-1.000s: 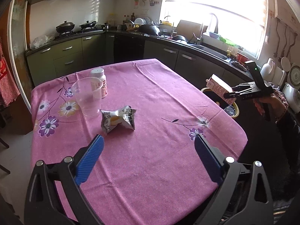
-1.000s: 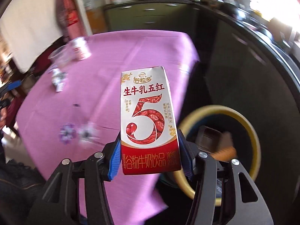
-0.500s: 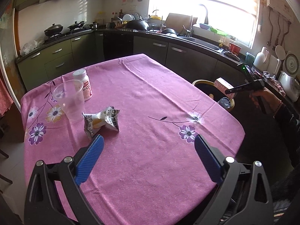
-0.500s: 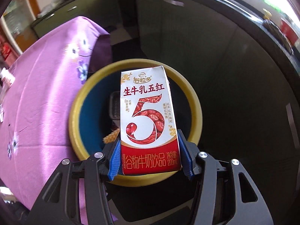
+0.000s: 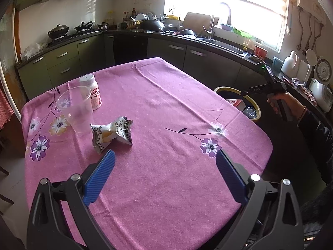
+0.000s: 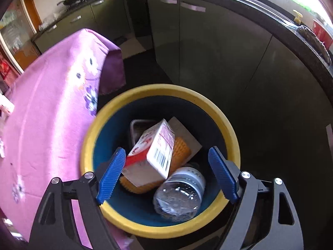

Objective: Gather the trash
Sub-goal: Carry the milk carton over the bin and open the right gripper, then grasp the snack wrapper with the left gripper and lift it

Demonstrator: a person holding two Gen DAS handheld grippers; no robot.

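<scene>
My right gripper (image 6: pixel 166 173) is open and empty above the yellow-rimmed bin (image 6: pixel 108 112) beside the table. The red-and-white milk carton (image 6: pixel 152 152) lies tilted inside the bin on an orange item, next to a crushed clear bottle (image 6: pixel 179 193). In the left wrist view the bin (image 5: pixel 255 104) shows past the table's right edge, with the carton (image 5: pixel 236 102) in it. My left gripper (image 5: pixel 164 177) is open and empty over the pink tablecloth (image 5: pixel 166 108). A crumpled snack wrapper (image 5: pixel 111 133) lies just ahead of its left finger. A clear plastic cup (image 5: pixel 76 108) and a white pill bottle (image 5: pixel 91 91) stand behind it.
Dark kitchen cabinets (image 5: pixel 197 56) and a counter with a sink run behind the table and close to the bin. A stove with pots (image 5: pixel 58 30) is at the back left. The tablecloth (image 6: pixel 52 104) hangs over the table edge next to the bin.
My right gripper opened and let go of the milk carton, which dropped into the bin. The left gripper stayed open and shifted only slightly over the table.
</scene>
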